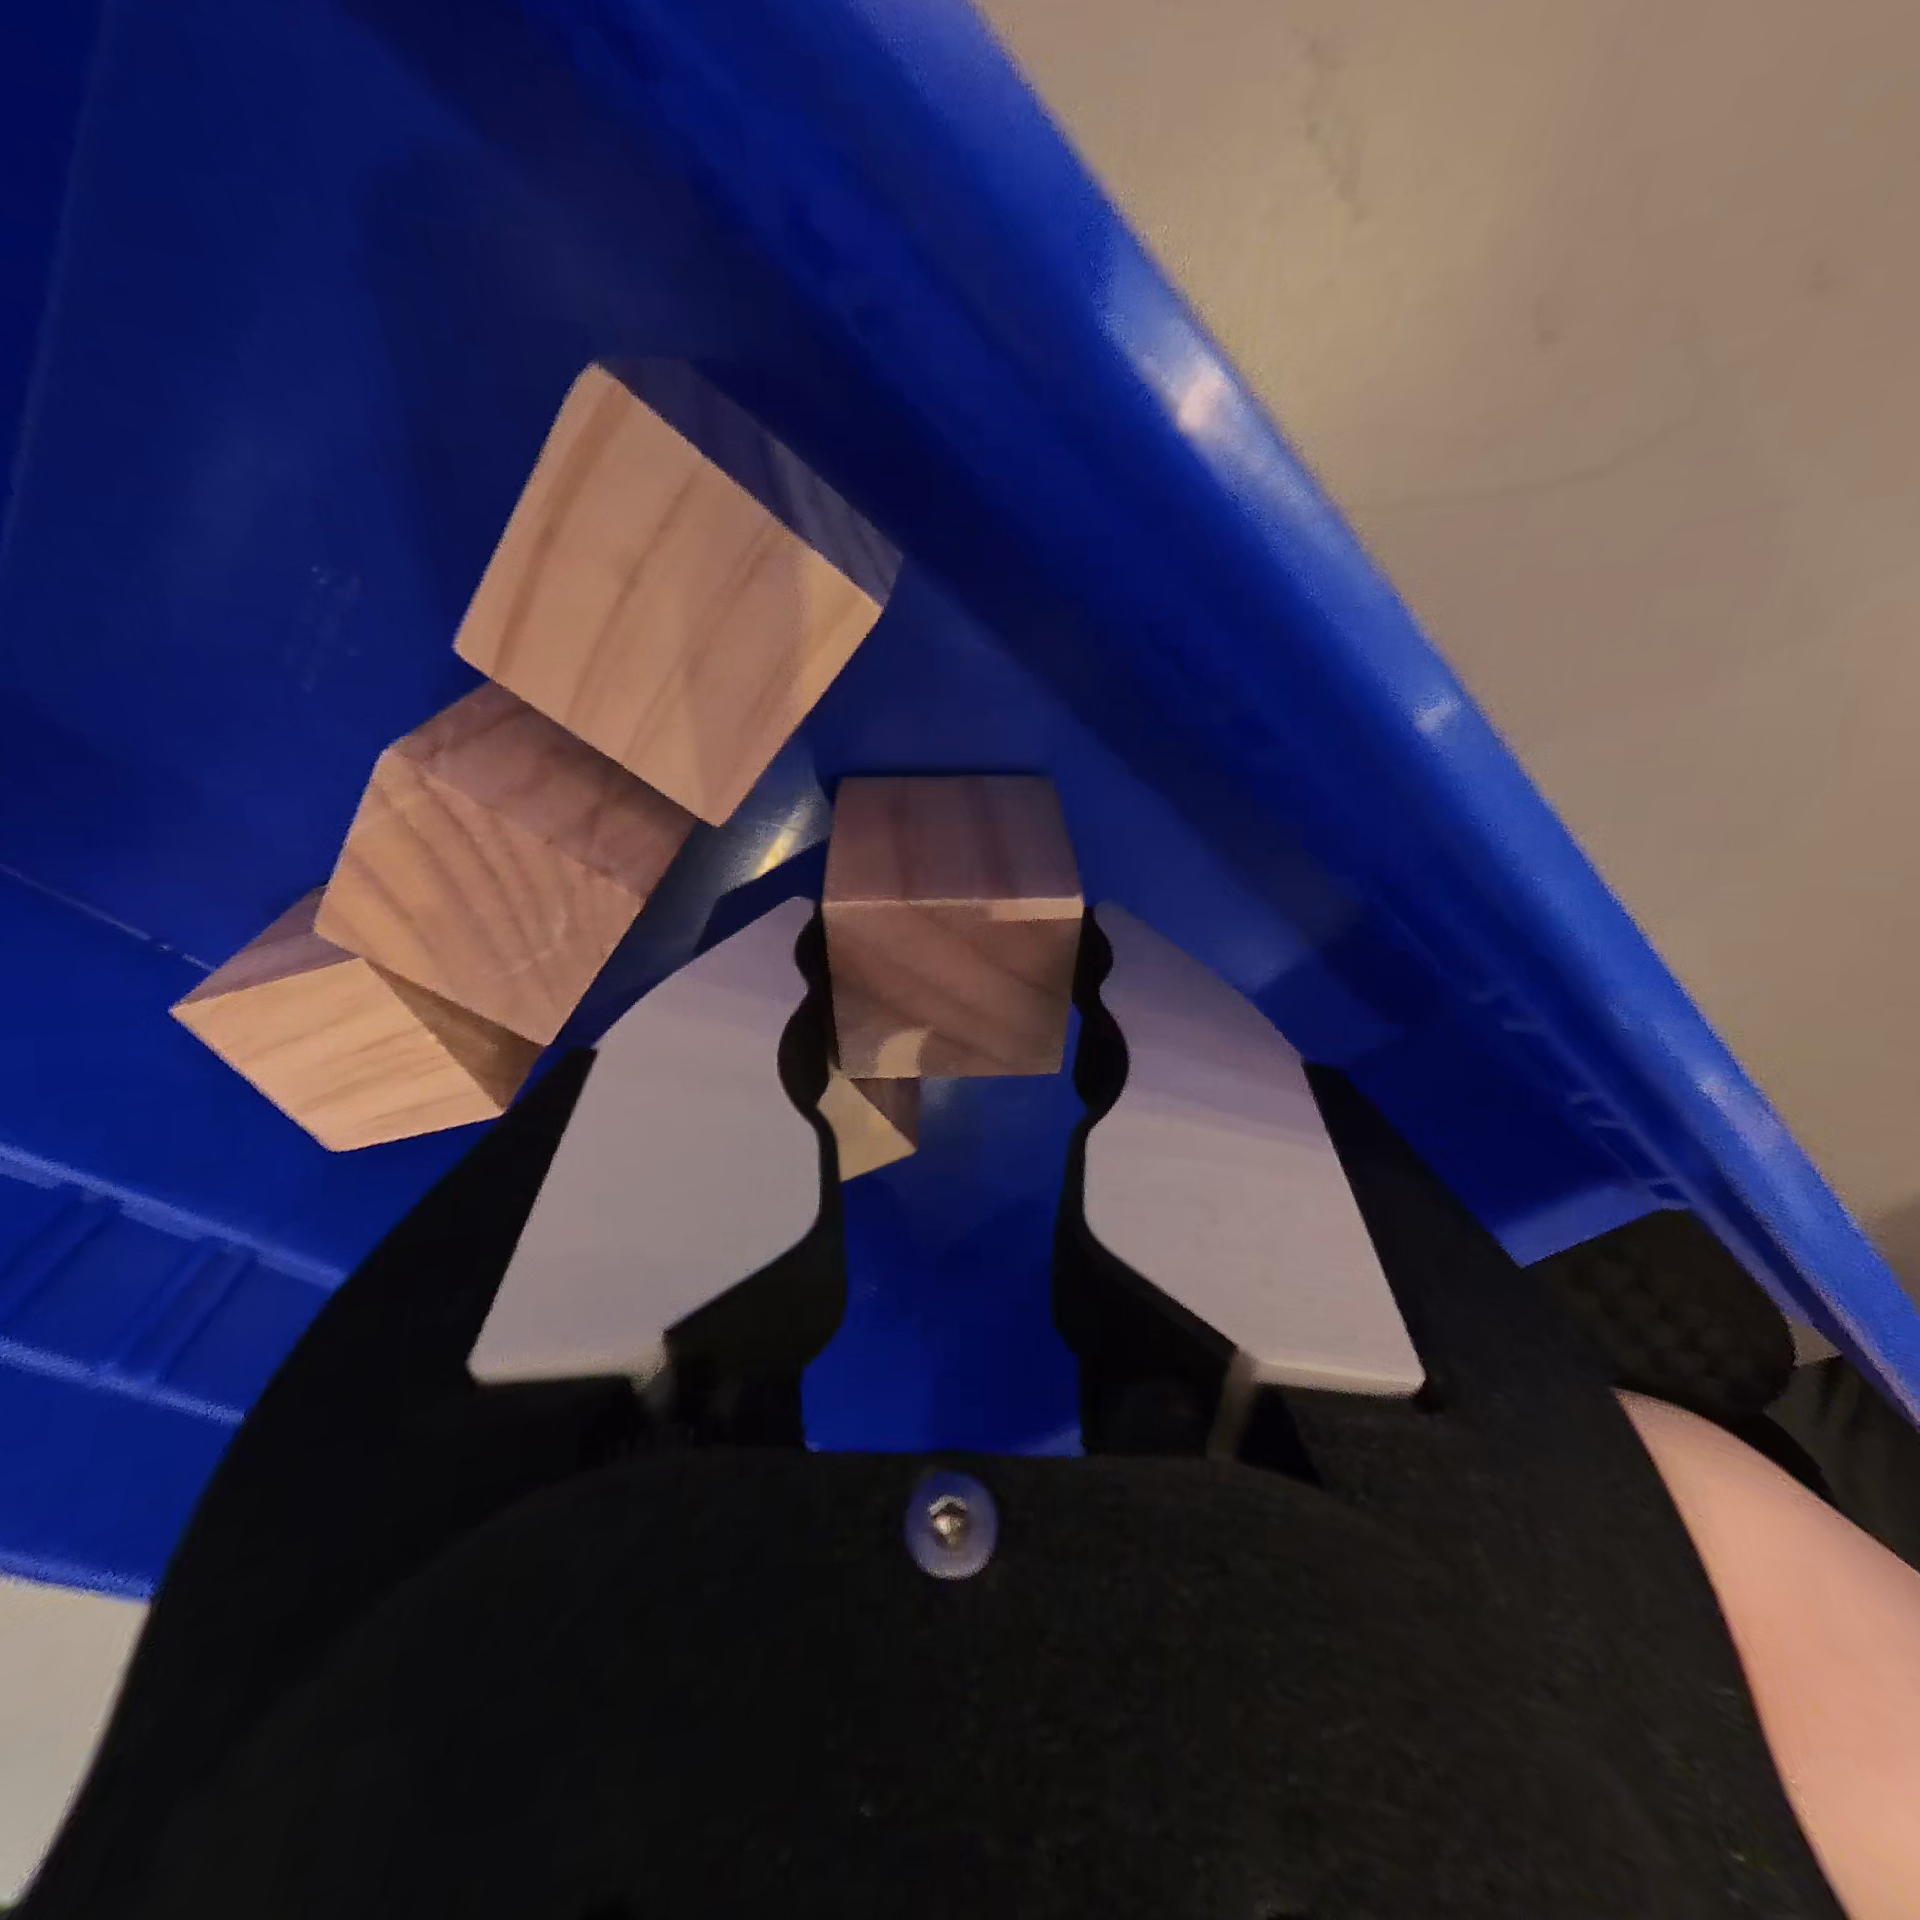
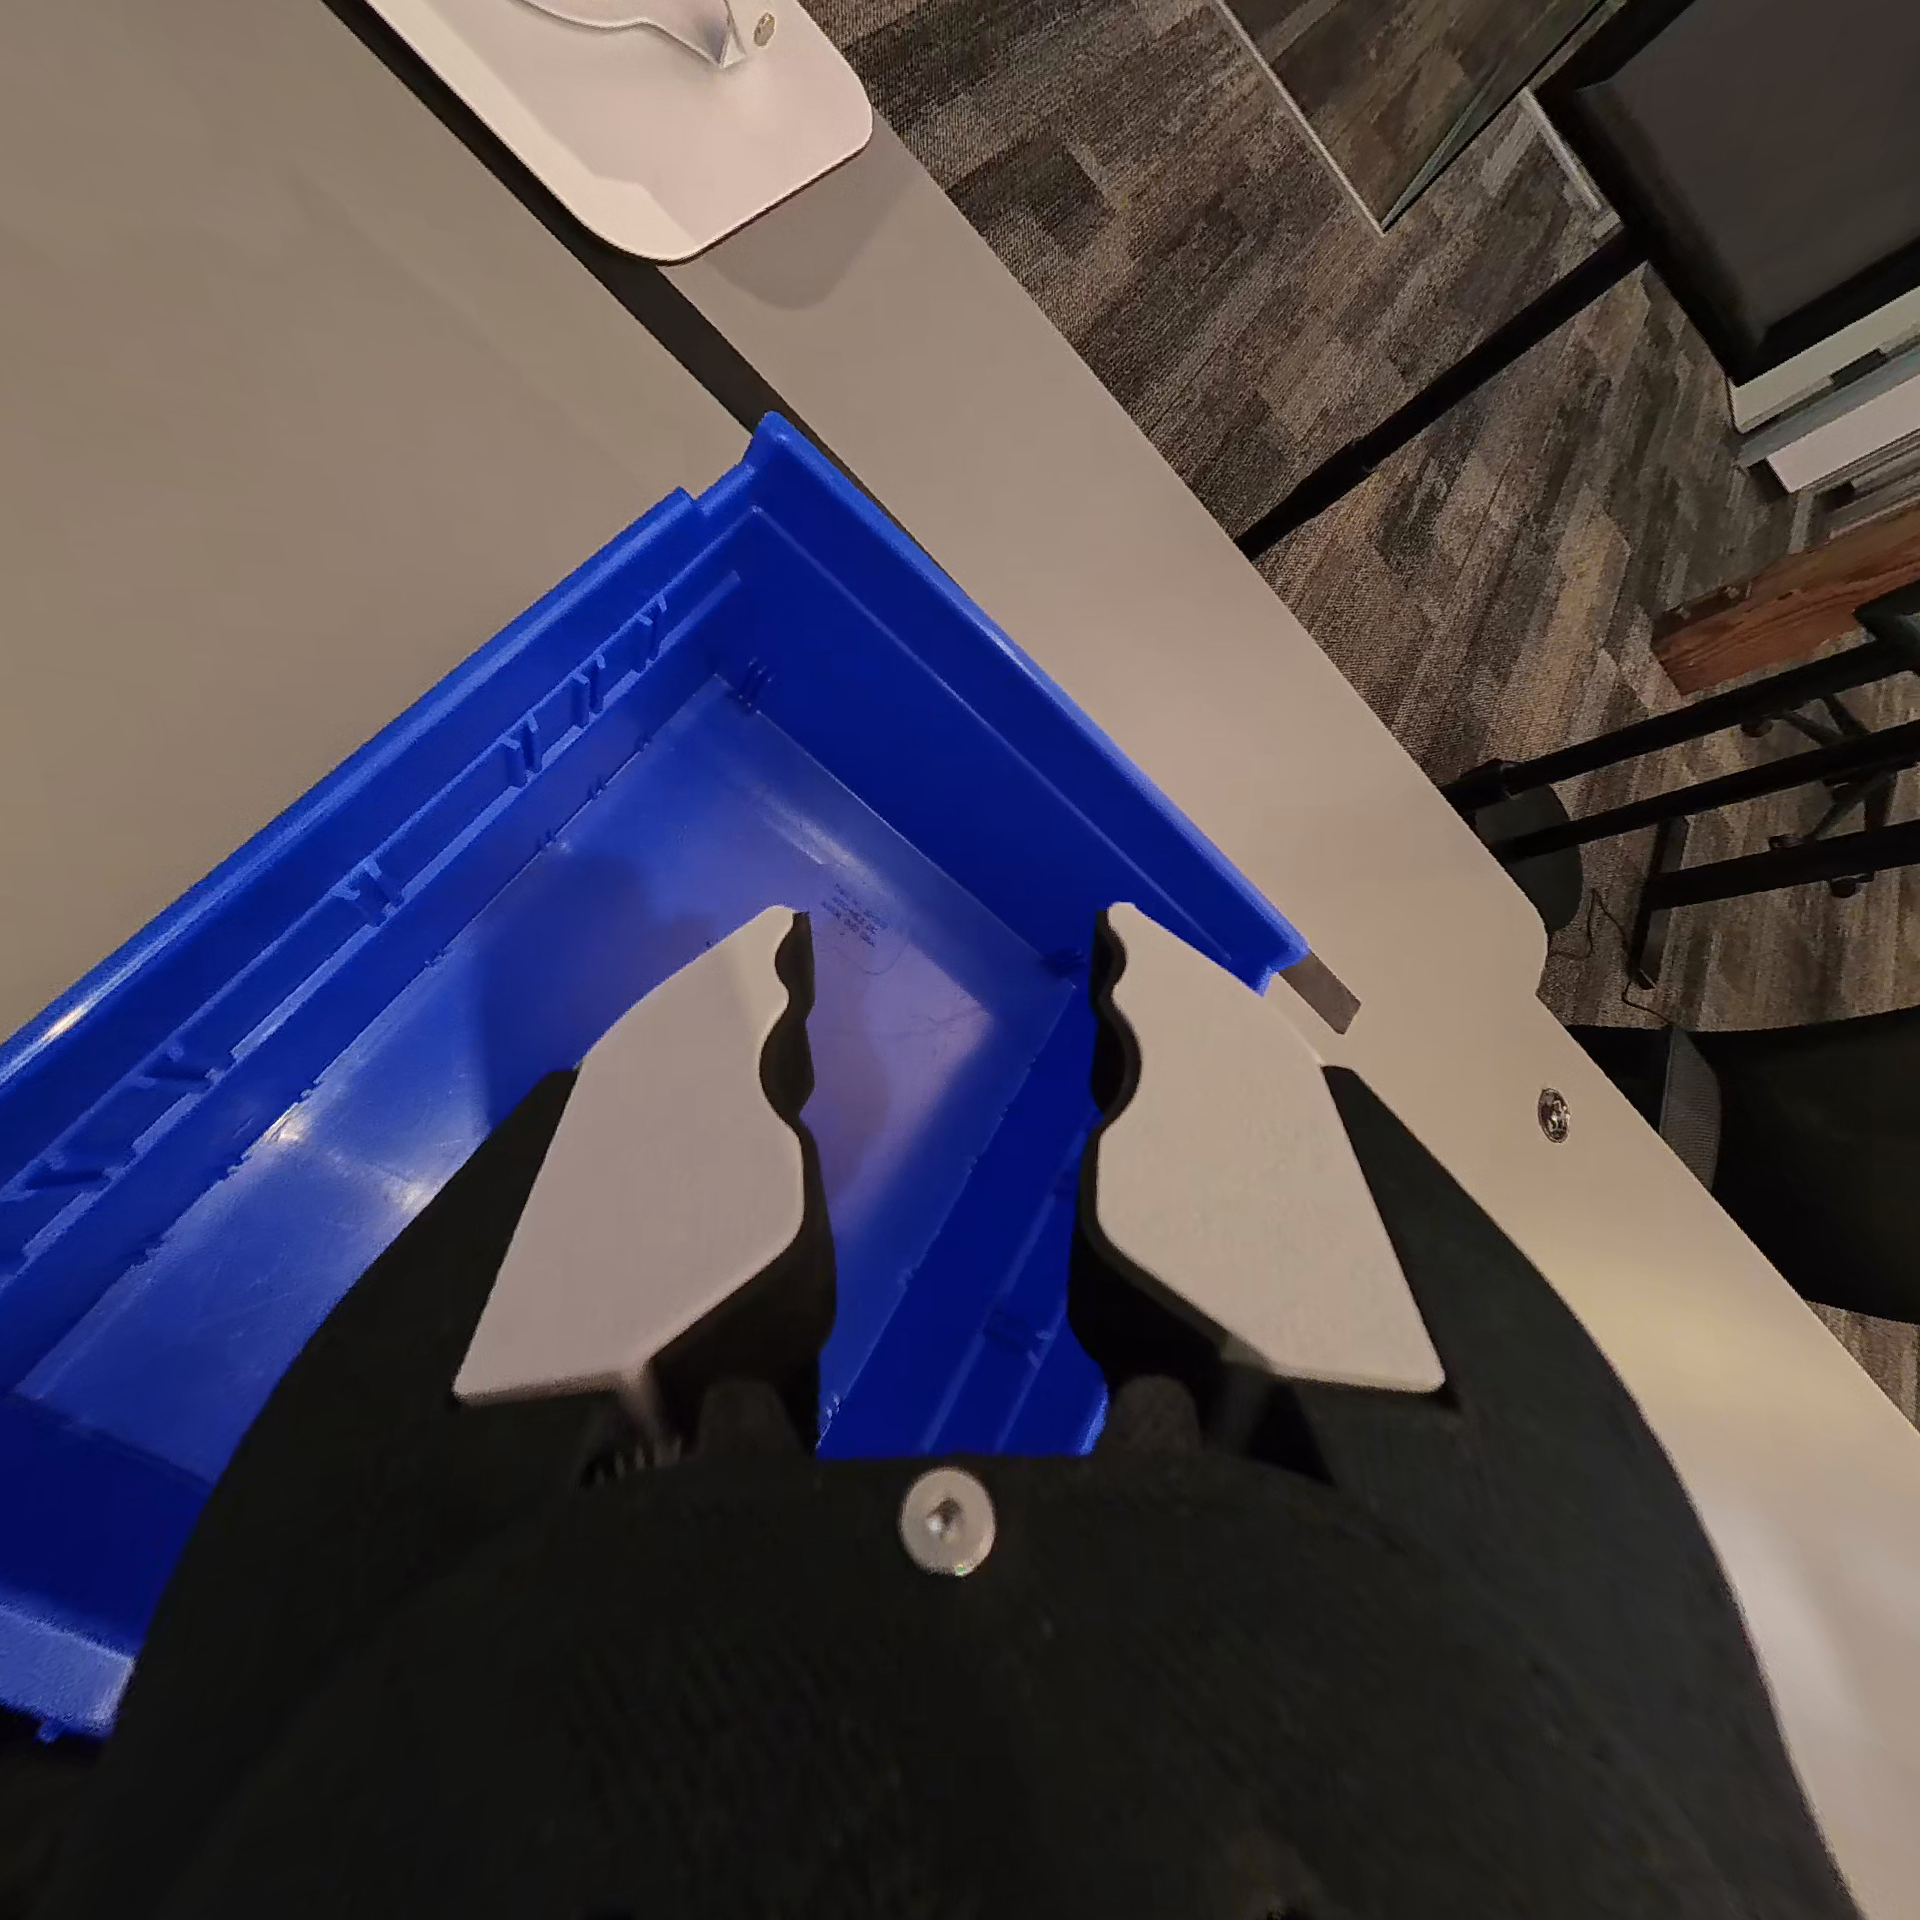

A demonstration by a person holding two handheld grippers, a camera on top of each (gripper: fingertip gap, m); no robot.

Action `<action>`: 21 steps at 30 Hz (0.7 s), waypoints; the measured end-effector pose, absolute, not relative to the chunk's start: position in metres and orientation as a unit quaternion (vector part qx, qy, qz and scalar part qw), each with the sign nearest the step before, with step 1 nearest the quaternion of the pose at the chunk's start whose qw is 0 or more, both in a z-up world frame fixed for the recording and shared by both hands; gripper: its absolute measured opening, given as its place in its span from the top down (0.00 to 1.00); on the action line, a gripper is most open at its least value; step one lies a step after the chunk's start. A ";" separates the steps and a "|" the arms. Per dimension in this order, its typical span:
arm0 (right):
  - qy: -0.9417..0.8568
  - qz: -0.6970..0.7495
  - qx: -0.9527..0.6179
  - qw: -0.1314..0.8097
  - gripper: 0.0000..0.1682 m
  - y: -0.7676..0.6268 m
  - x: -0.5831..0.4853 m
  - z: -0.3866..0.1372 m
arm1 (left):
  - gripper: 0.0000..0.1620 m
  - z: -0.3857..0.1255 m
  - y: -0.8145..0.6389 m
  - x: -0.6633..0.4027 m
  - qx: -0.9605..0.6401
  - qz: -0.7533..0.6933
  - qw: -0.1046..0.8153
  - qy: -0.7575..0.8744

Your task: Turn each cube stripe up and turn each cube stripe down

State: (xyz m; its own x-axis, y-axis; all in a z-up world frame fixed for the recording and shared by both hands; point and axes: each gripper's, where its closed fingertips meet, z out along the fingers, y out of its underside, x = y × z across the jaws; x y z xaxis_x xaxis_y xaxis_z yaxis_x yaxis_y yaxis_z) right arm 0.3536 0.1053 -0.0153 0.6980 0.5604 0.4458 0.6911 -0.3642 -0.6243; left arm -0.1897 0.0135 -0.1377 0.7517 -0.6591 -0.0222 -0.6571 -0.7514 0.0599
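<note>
Right now, held wooden cube (image 1: 951,935) pinched in left gripper (image 1: 951,987) above blue bin (image 1: 1143,520) floor | risk: it pivots, or bumps small cube below (image 1: 878,1127) | plain pale wood, no stripe showing | three loose cubes (image 1: 488,904) near, left | right gripper (image 2: 951,997) spread, empty, over the bin on the desk (image 2: 260,416)

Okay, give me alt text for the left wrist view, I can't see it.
The left tool grips a wooden cube inside a blue bin. Three more wooden cubes sit in a touching cluster to its left, and another block peeks out beneath the gripped one. No stripes show.
</note>
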 end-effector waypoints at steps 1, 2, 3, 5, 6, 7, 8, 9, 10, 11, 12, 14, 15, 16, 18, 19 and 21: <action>-0.382 -0.079 -0.822 0.415 0.69 0.105 0.353 -0.016 | 0.72 -0.135 0.016 -0.191 0.933 -0.031 0.017 -0.357; -0.383 -0.080 -0.821 0.415 0.69 0.105 0.352 -0.016 | 0.72 -0.132 0.019 -0.192 0.932 -0.039 0.003 -0.361; -0.385 -0.083 -0.820 0.416 0.69 0.106 0.351 -0.015 | 0.72 -0.126 0.021 -0.193 0.931 -0.039 -0.013 -0.363; -0.384 -0.091 -0.814 0.425 0.69 0.107 0.350 -0.011 | 0.72 -0.108 0.023 -0.194 0.932 -0.024 -0.052 -0.357; -0.383 -0.095 -0.810 0.434 0.69 0.108 0.348 -0.007 | 0.72 -0.096 0.024 -0.194 0.931 -0.014 -0.082 -0.354; -0.380 -0.101 -0.802 0.450 0.69 0.109 0.346 0.000 | 0.72 -0.082 0.025 -0.194 0.929 0.000 -0.115 -0.352; -0.378 -0.109 -0.788 0.473 0.70 0.111 0.342 0.011 | 0.72 -0.067 0.025 -0.192 0.924 0.018 -0.153 -0.351; -0.379 -0.113 -0.769 0.501 0.70 0.111 0.335 0.023 | 0.72 -0.050 0.025 -0.187 0.914 0.042 -0.193 -0.353; -0.381 -0.110 -0.748 0.533 0.70 0.109 0.325 0.037 | 0.72 -0.032 0.023 -0.180 0.901 0.073 -0.235 -0.357; -0.384 -0.101 -0.722 0.567 0.70 0.105 0.311 0.052 | 0.72 -0.014 0.021 -0.169 0.883 0.111 -0.275 -0.363; -0.396 -0.080 -0.694 0.596 0.70 0.098 0.293 0.064 | 0.73 0.006 0.018 -0.156 0.859 0.150 -0.315 -0.374; -0.420 -0.023 -0.624 0.659 0.70 0.076 0.250 0.087 | 0.73 0.044 0.010 -0.127 0.804 0.239 -0.378 -0.391; -0.433 0.008 -0.583 0.688 0.65 0.062 0.227 0.095 | 0.72 0.060 0.003 -0.111 0.776 0.289 -0.392 -0.400; -0.446 0.038 -0.546 0.708 0.63 0.047 0.204 0.100 | 0.73 0.074 -0.005 -0.097 0.749 0.337 -0.399 -0.408; -0.492 0.082 -0.507 0.703 0.63 0.019 0.158 0.095 | 0.73 0.094 -0.019 -0.071 0.703 0.417 -0.395 -0.419; -0.517 0.090 -0.486 0.698 0.63 0.005 0.136 0.091 | 0.73 0.100 -0.026 -0.060 0.688 0.452 -0.381 -0.420; -0.547 0.075 -0.435 0.711 0.63 -0.022 0.102 0.086 | 0.73 0.105 -0.037 -0.039 0.668 0.512 -0.342 -0.417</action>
State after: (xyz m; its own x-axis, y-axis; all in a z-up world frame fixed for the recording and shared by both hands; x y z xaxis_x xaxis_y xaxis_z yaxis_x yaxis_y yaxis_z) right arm 0.1018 -0.0218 0.0864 0.3894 0.5833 0.7128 0.3696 0.6099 -0.7010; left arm -0.0389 -0.0372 0.1051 0.1279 -0.9081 0.3987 -0.2074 -0.4176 -0.8846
